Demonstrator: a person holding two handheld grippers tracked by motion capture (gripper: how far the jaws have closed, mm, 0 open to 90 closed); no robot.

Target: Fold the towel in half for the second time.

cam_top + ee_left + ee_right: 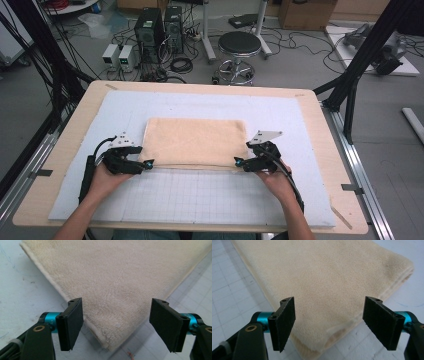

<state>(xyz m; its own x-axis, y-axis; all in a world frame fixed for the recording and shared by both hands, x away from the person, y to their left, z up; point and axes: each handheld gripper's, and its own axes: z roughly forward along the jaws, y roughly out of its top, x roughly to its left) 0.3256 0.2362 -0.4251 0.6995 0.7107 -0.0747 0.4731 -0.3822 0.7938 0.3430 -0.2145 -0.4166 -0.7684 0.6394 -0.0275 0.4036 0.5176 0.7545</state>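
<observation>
No legible text, label, brand, number or sign found in any view. The two small grey boxes (118,55) on the floor beyond the worktop carry lit green displays, too small to read. The pale blue mat (200,195) bears plain grid lines, unnumbered.

At six o'clock in the high view, the picture's lower edge cuts off the person's forearms, and we see only a strip of clothing there. The left gripper (146,164) and right gripper (239,162) hide the towel's (195,141) near corners, so we cannot tell whether the tips touch the cloth. In the left gripper view the towel (120,277) runs off the frame at twelve and two o'clock. In the right gripper view the towel (319,280) is cut off at twelve o'clock, and its near corner at six o'clock is blurred; we cannot count the folded layers.
</observation>
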